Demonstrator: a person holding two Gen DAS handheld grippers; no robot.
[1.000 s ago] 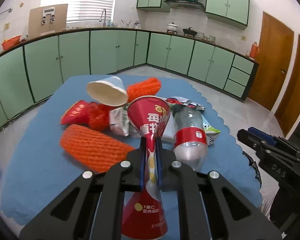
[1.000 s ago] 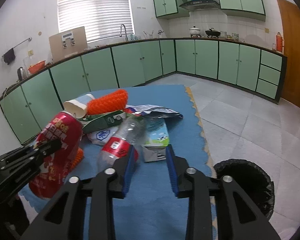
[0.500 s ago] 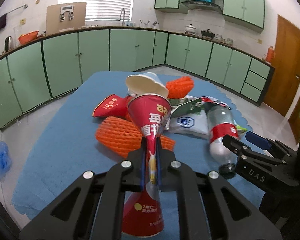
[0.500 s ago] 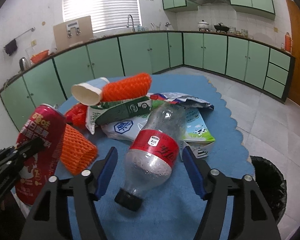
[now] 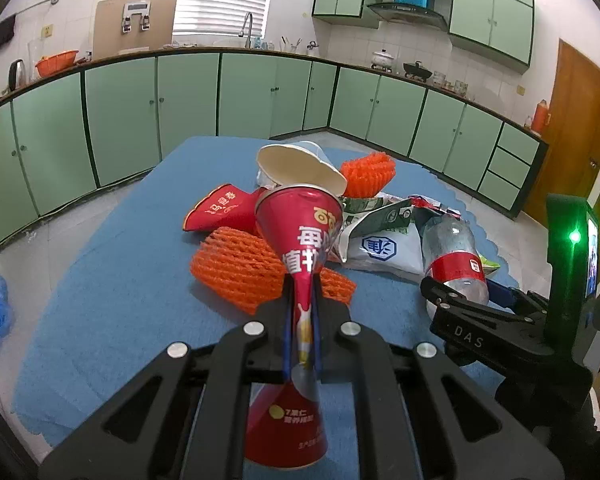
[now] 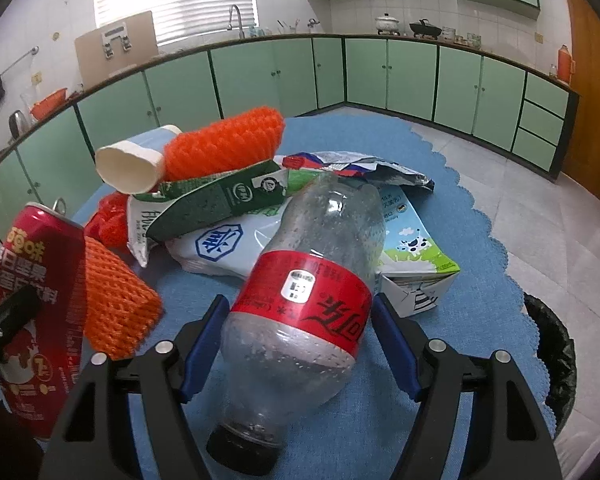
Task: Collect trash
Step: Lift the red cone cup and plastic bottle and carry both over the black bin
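The left tongs (image 5: 302, 322) are clamped flat on a crushed red drink can (image 5: 300, 248), lifted clear of the heap. The right tongs (image 6: 298, 344) stand wide, straddling the plastic bottle (image 6: 300, 304) lying on the blue-covered bench (image 6: 460, 208), pads apparently not yet pressing, ready to carry it to the black-lined bin (image 6: 556, 344) just beside.

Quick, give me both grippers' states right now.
Left gripper: shut on the crushed red can.
Right gripper: open, straddling the plastic bottle, not yet gripping.
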